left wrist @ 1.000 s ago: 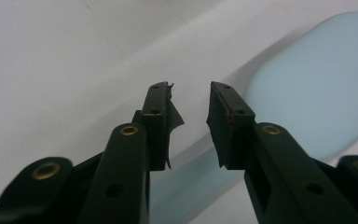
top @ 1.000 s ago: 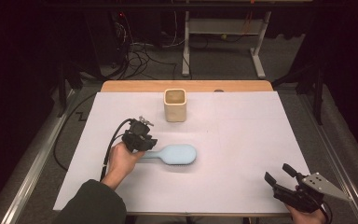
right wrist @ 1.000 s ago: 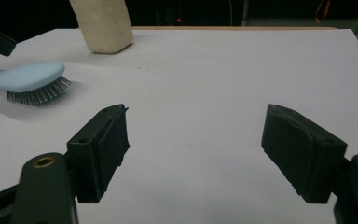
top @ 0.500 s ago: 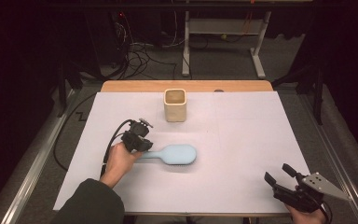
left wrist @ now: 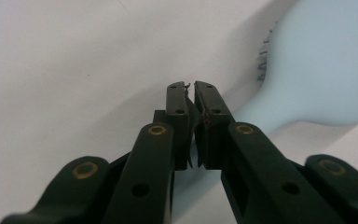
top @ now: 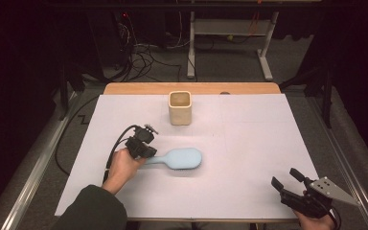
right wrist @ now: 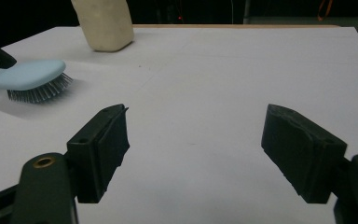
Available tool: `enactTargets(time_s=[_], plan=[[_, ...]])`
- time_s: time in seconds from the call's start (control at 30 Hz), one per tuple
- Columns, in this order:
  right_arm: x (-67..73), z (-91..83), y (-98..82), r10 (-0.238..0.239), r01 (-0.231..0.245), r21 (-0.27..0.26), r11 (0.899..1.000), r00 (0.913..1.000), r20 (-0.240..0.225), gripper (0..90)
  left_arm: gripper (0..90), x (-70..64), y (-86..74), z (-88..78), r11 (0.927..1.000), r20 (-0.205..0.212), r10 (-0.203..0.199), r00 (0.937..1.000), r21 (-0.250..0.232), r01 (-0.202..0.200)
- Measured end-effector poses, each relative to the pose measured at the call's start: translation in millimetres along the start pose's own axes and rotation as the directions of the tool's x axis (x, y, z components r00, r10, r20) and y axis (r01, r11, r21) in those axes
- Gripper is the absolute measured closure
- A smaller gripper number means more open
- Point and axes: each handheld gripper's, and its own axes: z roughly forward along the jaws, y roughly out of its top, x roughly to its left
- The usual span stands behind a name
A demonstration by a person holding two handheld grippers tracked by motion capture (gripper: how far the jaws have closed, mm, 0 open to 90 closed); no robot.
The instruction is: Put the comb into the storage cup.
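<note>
From the high view, a pale blue hairbrush [top: 179, 158] is seen lying flat on the white bench [top: 249, 143], left of centre, its handle pointing left. The left gripper [top: 143, 149] is set right at that handle end, with the hand [top: 122, 165] behind it and a black cable looped off to the left. A cream square cup [top: 179, 107] stands upright at the far middle of the bench, well apart from the brush; nothing is placed between the two. The right gripper [top: 287, 181] is held at the near right corner, far from everything, its grey plate turned to the right.

In the left gripper view, the fingers [left wrist: 177, 100] have just been closing and are now drawn almost together, with only a thin sliver left between the pads. The light blue handle of the hairbrush [left wrist: 326, 65] is seen running under and behind them toward the wide head at upper right, bristles showing along its edge. Whether the handle is actually pinched cannot be told from here.

In the right gripper view, the fingers [right wrist: 107, 140] are spread wide over bare bench, nothing between them. The hairbrush [right wrist: 30, 77] is seen far left, bristles down, and the cup [right wrist: 103, 23] beyond it at the far edge.
</note>
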Motion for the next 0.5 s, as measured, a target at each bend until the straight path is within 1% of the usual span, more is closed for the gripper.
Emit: enactTargets(time_s=[0.33,0.5], plan=[[-0.1,-0.2,0.0,0.000,0.000,-0.001,1.000,1.0000,0.001,23.5,88.1,-7.4,-4.8,-1.3,0.9995,0.032,0.021,0.9993,0.021,-0.022],[0.0,-0.6,0.1,-0.001,0.001,-0.004,1.000,1.0000,0.005,23.5,88.1,-10.9,-10.0,-2.4,0.9992,0.050,0.034,0.9982,0.018,-0.035]])
